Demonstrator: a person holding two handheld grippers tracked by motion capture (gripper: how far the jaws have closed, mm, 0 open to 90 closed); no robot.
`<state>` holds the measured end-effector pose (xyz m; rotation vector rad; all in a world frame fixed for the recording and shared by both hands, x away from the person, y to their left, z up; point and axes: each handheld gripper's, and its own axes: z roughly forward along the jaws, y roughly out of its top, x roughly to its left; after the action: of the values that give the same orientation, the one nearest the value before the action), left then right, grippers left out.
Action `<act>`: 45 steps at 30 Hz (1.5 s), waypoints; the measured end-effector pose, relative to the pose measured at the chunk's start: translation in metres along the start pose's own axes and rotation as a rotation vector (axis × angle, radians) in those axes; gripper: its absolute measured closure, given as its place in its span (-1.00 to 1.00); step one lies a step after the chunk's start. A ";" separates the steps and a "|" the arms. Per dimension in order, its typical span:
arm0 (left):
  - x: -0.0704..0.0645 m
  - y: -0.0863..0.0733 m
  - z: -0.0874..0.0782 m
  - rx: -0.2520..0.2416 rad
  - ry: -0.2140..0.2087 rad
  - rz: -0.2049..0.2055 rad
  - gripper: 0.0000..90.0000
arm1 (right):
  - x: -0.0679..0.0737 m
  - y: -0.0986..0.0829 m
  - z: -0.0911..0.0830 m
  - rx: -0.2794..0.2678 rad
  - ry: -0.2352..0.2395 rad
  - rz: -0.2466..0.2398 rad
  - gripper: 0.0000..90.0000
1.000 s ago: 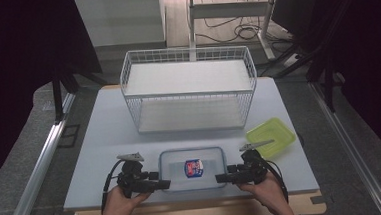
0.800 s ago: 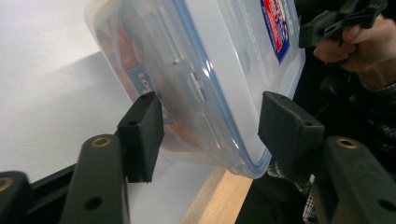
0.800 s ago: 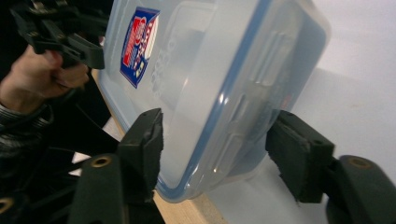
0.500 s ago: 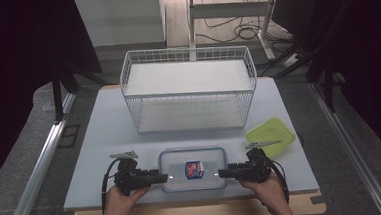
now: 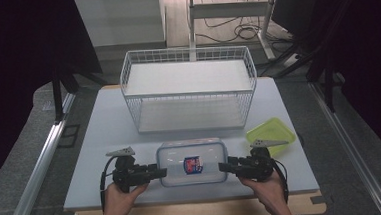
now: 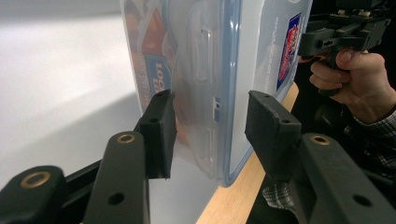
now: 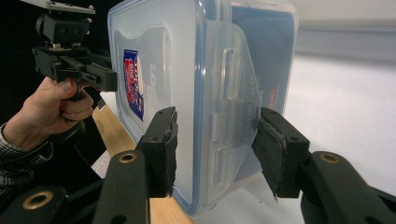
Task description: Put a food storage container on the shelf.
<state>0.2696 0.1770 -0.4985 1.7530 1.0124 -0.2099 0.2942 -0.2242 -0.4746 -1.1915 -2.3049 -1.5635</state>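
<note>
At the tabletop's [image 5: 104, 128] near edge, the box [image 5: 192, 162] lies between the left gripper [image 5: 155, 172] and right gripper [image 5: 223, 166], jaws open astride its end flaps; uneven closing could skew it off the edge.

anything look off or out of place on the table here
Nothing spilled or damaged. The green lid lies alone at the table's right, apart from the clear container, which already wears its own lid between both grippers.

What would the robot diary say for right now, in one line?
left gripper: open around box end | right gripper: open around other end | box: on table, lid on
</note>
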 end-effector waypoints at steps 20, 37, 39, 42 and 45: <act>-0.015 0.043 -0.015 -0.024 0.039 0.077 0.20 | 0.004 0.032 -0.008 -0.034 0.013 -0.034 0.14; -0.025 0.087 -0.034 -0.079 0.055 0.119 0.20 | 0.013 0.083 -0.016 -0.083 0.021 -0.076 0.14; -0.025 0.094 -0.037 -0.084 0.053 0.125 0.21 | 0.013 0.090 -0.016 -0.094 0.025 -0.072 0.14; -0.026 0.104 -0.040 -0.087 0.052 0.131 0.21 | 0.013 0.101 -0.016 -0.112 0.031 -0.070 0.13; -0.025 0.113 -0.042 -0.095 0.049 0.134 0.21 | 0.014 0.111 -0.017 -0.120 0.027 -0.078 0.14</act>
<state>0.3208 0.1895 -0.3875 1.7386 0.9215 -0.0335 0.3520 -0.2131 -0.3776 -1.1104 -2.2952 -1.7562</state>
